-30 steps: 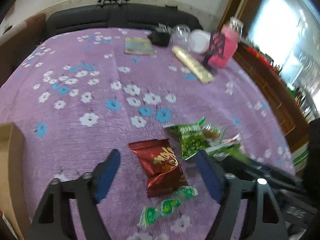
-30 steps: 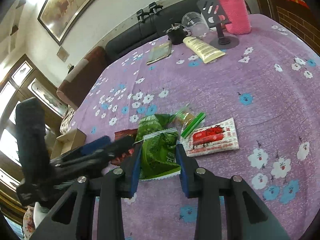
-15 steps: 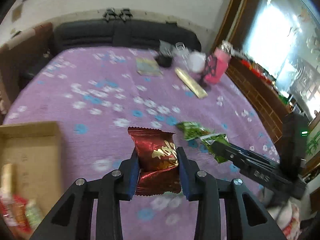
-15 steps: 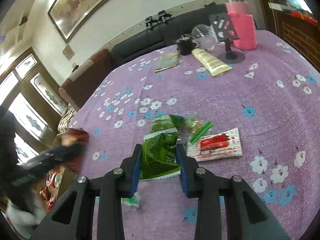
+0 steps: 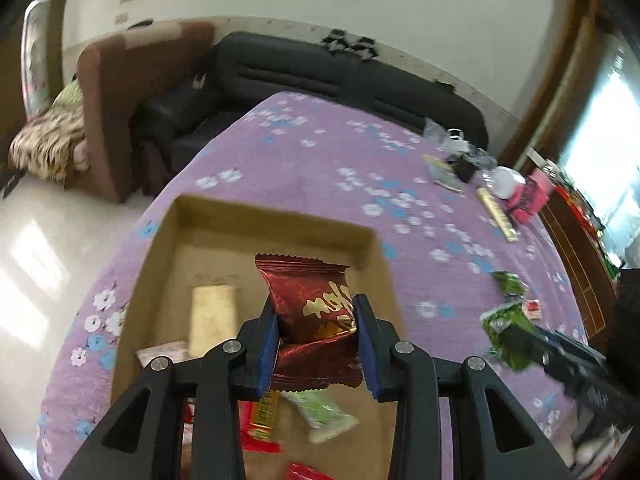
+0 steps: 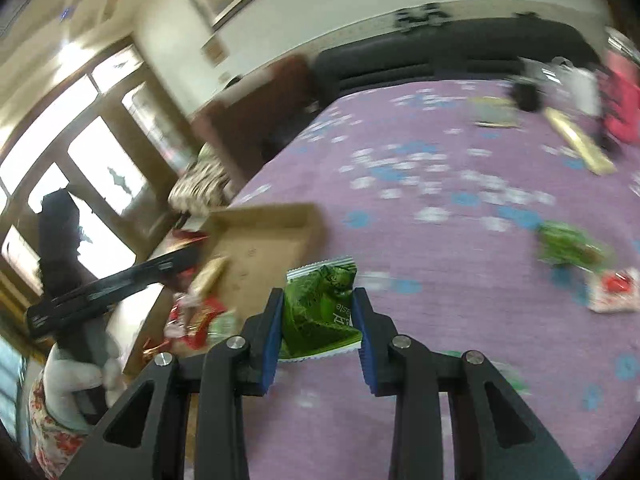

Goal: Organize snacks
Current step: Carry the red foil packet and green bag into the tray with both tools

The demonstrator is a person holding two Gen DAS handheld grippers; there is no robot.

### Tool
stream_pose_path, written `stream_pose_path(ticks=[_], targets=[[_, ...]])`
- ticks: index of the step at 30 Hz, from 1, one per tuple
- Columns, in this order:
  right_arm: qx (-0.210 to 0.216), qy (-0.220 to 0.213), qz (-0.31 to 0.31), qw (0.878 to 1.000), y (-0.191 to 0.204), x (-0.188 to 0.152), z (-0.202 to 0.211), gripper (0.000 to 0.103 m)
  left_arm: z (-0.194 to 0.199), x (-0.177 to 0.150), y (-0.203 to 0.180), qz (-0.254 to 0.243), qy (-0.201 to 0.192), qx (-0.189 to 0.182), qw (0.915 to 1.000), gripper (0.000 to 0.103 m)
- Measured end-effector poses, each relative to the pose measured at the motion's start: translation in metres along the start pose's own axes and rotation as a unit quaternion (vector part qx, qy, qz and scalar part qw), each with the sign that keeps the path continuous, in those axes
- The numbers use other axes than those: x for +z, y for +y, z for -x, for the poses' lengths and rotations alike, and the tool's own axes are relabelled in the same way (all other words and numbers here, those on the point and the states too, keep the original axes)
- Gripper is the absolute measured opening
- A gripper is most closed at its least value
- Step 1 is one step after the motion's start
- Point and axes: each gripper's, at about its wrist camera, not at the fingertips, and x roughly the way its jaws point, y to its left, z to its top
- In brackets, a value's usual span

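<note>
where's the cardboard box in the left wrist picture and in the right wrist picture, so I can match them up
Left wrist: the cardboard box fills the lower centre, under the left gripper and its red snack packet.
Right wrist: it sits left of centre, beyond the right gripper.
Shared landmark: the black sofa behind the table.

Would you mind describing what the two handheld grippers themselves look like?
Both match: the left gripper and right gripper have black angular frames with triangular cut-outs, silver round screw heads at the joints, and blue ribbed fingers. No cables or markings show.
</note>
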Motion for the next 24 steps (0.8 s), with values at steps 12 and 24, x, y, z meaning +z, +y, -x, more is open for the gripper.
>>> stream_pose_path(ticks=[12, 24], targets=[[-0.024, 0.066, 0.065, 0.995, 0.074, 0.01, -0.103, 0.033, -0.038, 0.013, 0.041, 0.04, 0.026, -0.026, 0.9985, 0.039], [-0.023, 0.034, 0.065, 0.997, 0.076, 0.018, -0.086, 0.035, 0.004, 0.013, 0.042, 0.061, -0.016, -0.059, 0.9963, 0.059]])
